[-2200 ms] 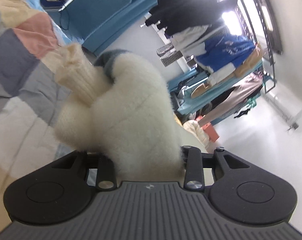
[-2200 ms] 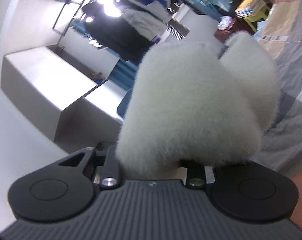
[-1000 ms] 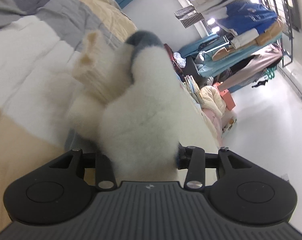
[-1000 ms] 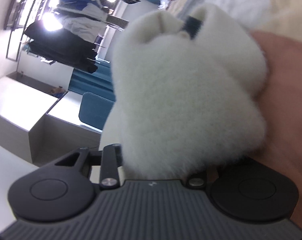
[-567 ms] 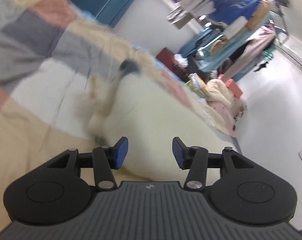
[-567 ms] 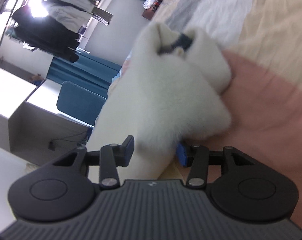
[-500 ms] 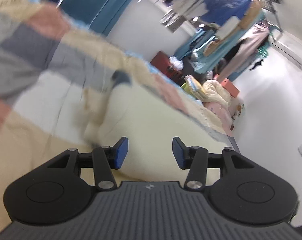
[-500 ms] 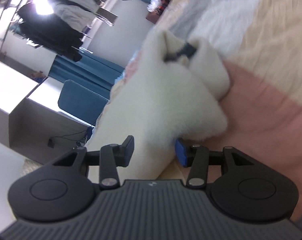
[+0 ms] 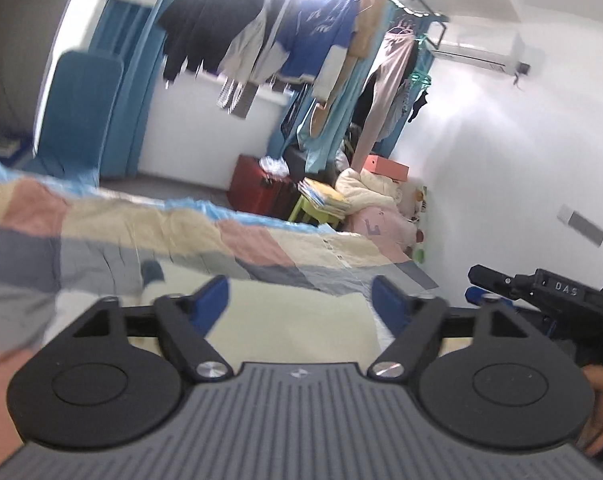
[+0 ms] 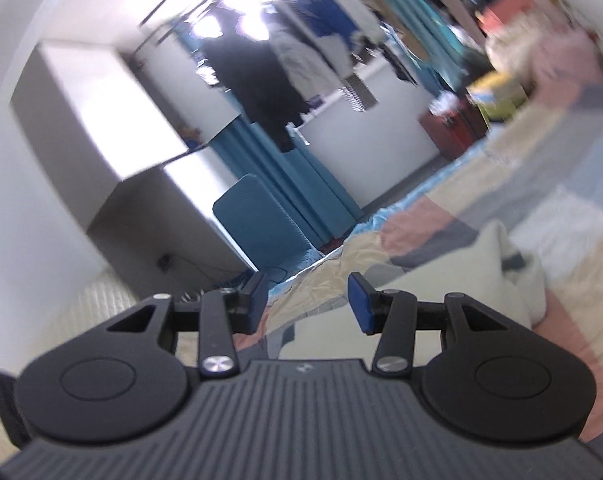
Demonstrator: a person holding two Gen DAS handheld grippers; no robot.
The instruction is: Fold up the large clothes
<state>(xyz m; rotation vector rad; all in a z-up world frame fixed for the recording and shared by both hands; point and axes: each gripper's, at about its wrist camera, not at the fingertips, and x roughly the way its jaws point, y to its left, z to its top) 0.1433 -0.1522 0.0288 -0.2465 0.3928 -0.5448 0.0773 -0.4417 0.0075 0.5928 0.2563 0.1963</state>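
A cream fleece garment [image 9: 301, 328] lies on the patchwork bedspread [image 9: 113, 240]. In the left wrist view it fills the space between and just past my fingers. My left gripper [image 9: 301, 300] is open and empty above it. In the right wrist view the garment [image 10: 473, 280] lies to the right of my fingers, with a dark collar patch [image 10: 513, 261] at its far end. My right gripper [image 10: 307, 300] is open and empty, lifted off the cloth. The right gripper's body [image 9: 549, 300] shows at the right edge of the left wrist view.
A blue chair [image 10: 257, 224] and blue curtains stand past the bed's far edge. A rack of hanging clothes [image 9: 285, 36] runs along the window. A red box [image 9: 257, 188], a green stool with books and piled bedding sit by the white wall.
Both grippers let go of the fleece garment, opened and lifted back. The garment now lies on the bed. Both views tilted up toward the room.
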